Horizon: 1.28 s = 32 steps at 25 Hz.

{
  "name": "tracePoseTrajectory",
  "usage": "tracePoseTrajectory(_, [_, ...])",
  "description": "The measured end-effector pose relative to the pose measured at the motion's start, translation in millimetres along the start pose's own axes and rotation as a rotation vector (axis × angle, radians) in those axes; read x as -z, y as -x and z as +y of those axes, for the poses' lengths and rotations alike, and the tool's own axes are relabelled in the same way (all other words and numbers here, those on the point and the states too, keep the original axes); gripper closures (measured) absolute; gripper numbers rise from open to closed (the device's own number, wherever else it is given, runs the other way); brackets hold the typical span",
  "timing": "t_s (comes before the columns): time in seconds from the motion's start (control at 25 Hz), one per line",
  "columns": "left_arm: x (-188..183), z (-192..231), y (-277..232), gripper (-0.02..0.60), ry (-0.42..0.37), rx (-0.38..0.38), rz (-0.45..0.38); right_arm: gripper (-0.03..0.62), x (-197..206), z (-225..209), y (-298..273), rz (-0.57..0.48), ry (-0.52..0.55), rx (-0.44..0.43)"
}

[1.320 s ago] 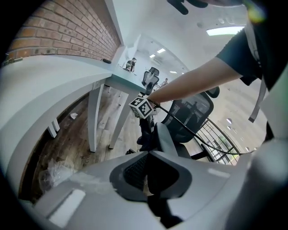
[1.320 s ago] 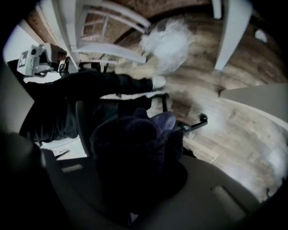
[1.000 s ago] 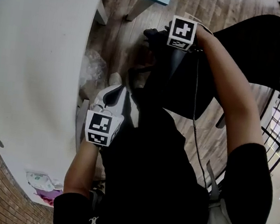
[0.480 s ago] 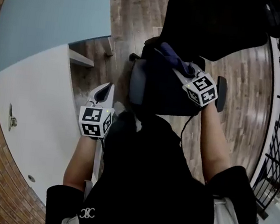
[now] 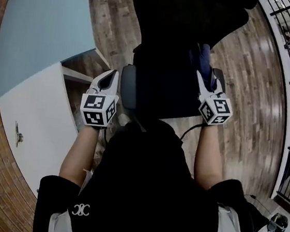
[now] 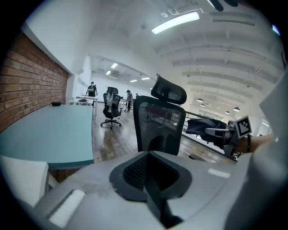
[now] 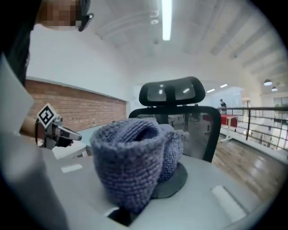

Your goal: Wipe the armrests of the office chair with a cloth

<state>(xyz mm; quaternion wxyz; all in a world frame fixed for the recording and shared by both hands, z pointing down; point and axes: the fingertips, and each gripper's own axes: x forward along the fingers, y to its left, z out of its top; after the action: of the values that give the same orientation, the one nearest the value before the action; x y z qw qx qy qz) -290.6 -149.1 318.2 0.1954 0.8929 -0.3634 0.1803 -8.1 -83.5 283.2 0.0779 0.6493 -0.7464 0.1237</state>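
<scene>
Right gripper (image 5: 207,83) clenched on cloth (image 7: 130,157), cloth bunched at its tips just left of right armrest (image 5: 220,77), whose long axis runs near-to-far, so right side is nearer; left gripper (image 5: 107,82), jaws together on nothing, hangs just left of left armrest (image 5: 126,87).
</scene>
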Motion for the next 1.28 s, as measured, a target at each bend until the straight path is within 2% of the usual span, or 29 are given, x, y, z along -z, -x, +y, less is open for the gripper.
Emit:
tracePoseTrajectory(0.16, [-5.5,-16.4,5.6,0.575,-0.007,0.031,-0.027,0.542,-15.8,6.9,24.2,-0.032,0.093,0.035])
tracePoseTrajectory(0.36, [11.7,-36.4,12.5,0.575,-0.018,0.081,-0.016,0.54,-25.1,12.0,59.8,-0.059,0.089,0.095])
tracePoseTrajectory(0.52, [0.1,-43.6,20.6,0.575,-0.027,0.051,-0.06,0.539,-23.0,13.5,75.8,-0.064,0.106,0.078])
tracePoseTrajectory(0.68, [-6.4,-70.7,37.6,0.575,-0.038,0.006,-0.095,0.539,-20.6,10.2,104.5,-0.094,0.11,0.03])
tracePoseTrajectory(0.88, [1.2,-126.6,47.1,0.575,-0.045,-0.062,-0.124,0.54,-0.9,-14.5,155.1,-0.116,0.108,-0.039])
tracePoseTrajectory(1.08, [47.0,-213.2,58.2,0.575,-0.065,-0.09,-0.106,0.54,38.7,-60.3,224.3,-0.122,0.087,-0.082])
tracePoseTrajectory(1.28, [87.7,-290.5,74.5,0.575,-0.031,-0.134,-0.083,0.54,71.3,-92.9,283.3,-0.111,0.072,-0.136])
